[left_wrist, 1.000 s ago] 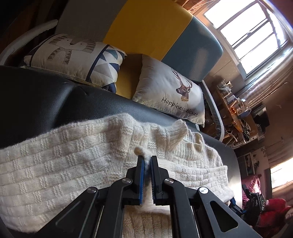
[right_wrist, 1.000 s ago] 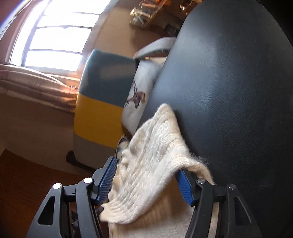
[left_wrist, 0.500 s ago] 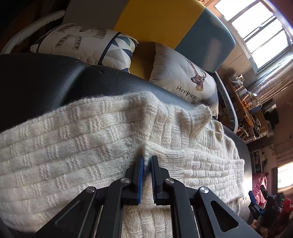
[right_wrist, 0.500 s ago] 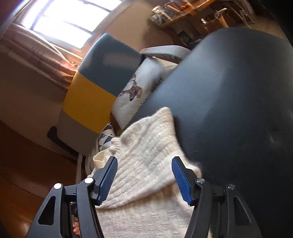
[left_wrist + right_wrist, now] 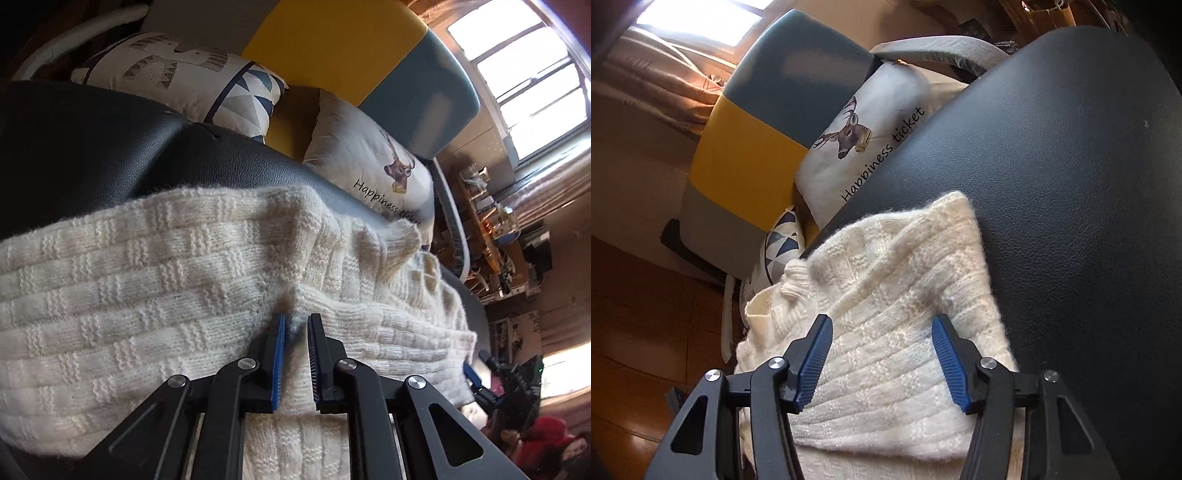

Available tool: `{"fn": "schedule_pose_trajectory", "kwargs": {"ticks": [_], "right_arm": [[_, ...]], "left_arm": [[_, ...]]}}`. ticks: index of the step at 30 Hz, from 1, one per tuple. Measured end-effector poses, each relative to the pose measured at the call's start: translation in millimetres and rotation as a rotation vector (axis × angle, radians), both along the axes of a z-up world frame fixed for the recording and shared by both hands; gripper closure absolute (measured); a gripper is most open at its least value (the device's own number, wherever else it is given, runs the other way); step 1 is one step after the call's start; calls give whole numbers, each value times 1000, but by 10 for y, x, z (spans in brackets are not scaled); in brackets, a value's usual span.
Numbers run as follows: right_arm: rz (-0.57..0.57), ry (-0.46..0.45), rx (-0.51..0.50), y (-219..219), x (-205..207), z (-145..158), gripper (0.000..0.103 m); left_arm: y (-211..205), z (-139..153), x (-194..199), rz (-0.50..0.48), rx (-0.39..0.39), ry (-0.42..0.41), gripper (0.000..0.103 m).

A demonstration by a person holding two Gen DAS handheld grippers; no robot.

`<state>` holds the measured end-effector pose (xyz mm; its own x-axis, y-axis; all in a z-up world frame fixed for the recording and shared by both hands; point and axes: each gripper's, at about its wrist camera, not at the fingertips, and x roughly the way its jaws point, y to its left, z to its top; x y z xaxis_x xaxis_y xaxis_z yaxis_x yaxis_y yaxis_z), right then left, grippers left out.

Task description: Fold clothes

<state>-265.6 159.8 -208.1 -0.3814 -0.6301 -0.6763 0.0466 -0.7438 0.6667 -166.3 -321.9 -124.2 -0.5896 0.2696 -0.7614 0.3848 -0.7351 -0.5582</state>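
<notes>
A cream knitted sweater lies spread on a black padded bench, seen from two cameras that each look forward along a pair of black fingers with blue ribbed pads. The left gripper has its fingers nearly closed, pinching a small tuft of the knit where a ridge of the sweater rises just ahead of the tips. From there the basket-weave fabric stretches far out to the left of the fingers and, more rumpled, to their right, where a ribbed cuff sticks up beyond them. The right gripper has its fingers spread wide and holds nothing; they sit over a folded part of the sweater, one on either side of it. Whether the pads touch the knit cannot be told. Ahead of these fingers the fabric narrows to a ribbed end lying flat on the bench, and bare black leather fills the space to their right. Beyond the far bench edge, ahead of both grippers, stands a sofa with grey, yellow and blue-grey panels. A white cushion with a deer print and the words "Happiness ticket" leans on it, with a cushion in blue triangles beside that. A bright window shows at the upper right of the left view.
</notes>
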Motion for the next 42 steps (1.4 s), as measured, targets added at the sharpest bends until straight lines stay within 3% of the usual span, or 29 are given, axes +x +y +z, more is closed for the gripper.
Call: {"fn": "schedule_pose_trajectory", "kwargs": {"ticks": [4, 10, 14, 18, 22, 27, 34, 37, 39, 42], "right_arm": [[147, 51, 17, -451, 318, 154, 45], [411, 115, 68, -1422, 812, 265, 45], [513, 80, 50, -2073, 1064, 153, 45], [591, 17, 41, -2557, 1328, 7, 45], [677, 14, 29, -2669, 1660, 42, 45], [689, 22, 106, -2271, 2038, 18, 45], [724, 67, 199, -1844, 2374, 77, 45], [726, 47, 339, -1754, 2450, -83, 45], [759, 68, 356, -1629, 2579, -143, 45], [773, 141, 369, -1485, 2741, -151, 45]], "left_arm": [[-315, 214, 348, 78, 58, 48, 86], [-832, 234, 1091, 183, 40, 24, 84], [-1188, 107, 1633, 269, 43, -8, 84], [-1508, -46, 2181, 364, 114, -13, 84], [-1581, -109, 2556, 380, 152, 3, 84], [-1096, 34, 2379, 199, 108, 65, 84], [-126, 163, 1463, -63, 99, 80, 83], [212, -5, 1130, -120, 77, -24, 83], [292, -168, 1032, -105, 46, -101, 84], [225, -268, 1041, -56, 50, -107, 99]]}}
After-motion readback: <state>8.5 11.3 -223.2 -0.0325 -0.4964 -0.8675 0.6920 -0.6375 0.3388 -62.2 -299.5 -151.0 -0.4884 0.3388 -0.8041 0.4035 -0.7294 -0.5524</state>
